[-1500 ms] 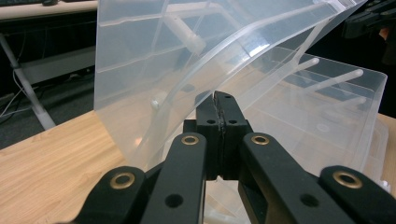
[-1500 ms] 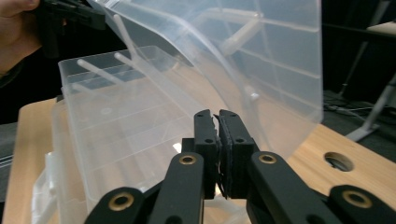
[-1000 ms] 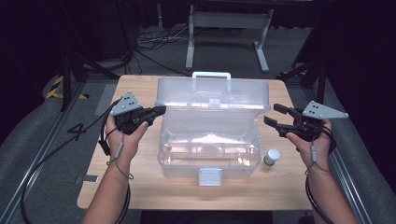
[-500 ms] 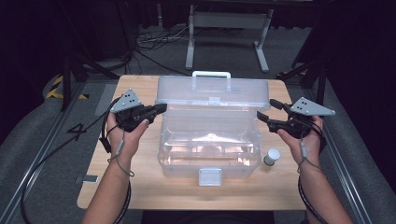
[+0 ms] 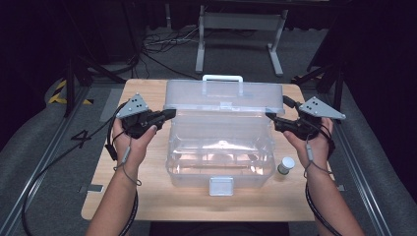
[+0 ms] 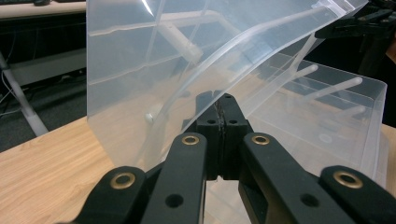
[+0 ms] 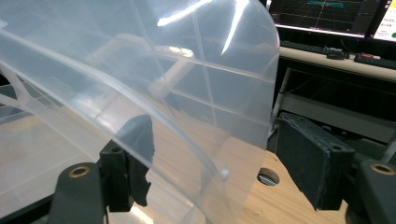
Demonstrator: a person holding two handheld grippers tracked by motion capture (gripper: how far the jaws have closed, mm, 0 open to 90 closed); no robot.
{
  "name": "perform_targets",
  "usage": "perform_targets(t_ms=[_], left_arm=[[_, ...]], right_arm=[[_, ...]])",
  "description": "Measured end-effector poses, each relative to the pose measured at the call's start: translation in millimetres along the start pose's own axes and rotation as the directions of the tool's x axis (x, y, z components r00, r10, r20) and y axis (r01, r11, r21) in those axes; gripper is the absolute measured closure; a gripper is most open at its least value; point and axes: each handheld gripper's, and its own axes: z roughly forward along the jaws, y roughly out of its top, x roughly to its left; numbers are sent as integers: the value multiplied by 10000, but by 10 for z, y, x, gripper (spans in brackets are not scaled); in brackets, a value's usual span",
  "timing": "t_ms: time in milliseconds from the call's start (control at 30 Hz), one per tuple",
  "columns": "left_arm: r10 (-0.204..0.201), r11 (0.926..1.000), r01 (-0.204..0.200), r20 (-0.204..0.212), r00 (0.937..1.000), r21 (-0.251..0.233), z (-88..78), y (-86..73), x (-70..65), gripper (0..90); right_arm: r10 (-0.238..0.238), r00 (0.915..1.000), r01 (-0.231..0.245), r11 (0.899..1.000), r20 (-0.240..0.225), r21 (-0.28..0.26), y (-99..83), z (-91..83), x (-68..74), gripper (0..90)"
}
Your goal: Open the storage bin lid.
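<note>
1. While the clear plastic storage box (image 5: pixel 219 152) sat in the middle of the wooden table (image 5: pixel 147 196), the left gripper (image 5: pixel 164 114) was at its left end, held in the person's left hand (image 5: pixel 132 137).
2. Seen from the left gripper view, that gripper's jaws were pressed together with no gap, their tips (image 6: pixel 220 105) against the left edge of the raised lid (image 6: pixel 187 60); whether any plastic was pinched between them could not be told.
3. Between the two grippers, the lid (image 5: pixel 223 96) stood lifted, its white handle (image 5: pixel 222 78) at the far edge and a white latch (image 5: pixel 221 186) on the near wall.
4. At the box's right end, the right gripper (image 5: pixel 272 117) was spread wide, one pad (image 7: pixel 135 154) behind the lid's curved edge (image 7: pixel 196 116) and the other (image 7: pixel 310 161) outside it.
5. Near the right hand (image 5: pixel 310 140), a small white-capped bottle (image 5: pixel 284 165) stood on the table just beside the box.
</note>
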Motion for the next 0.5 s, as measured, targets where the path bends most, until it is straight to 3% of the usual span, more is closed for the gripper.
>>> perform_targets(t_ms=[500], left_arm=[[0,10000,0,20,10000,-6,3,-3,1,896]], right_arm=[[-566,9917,578,9983,1158,-71,-17,95,78,456]])
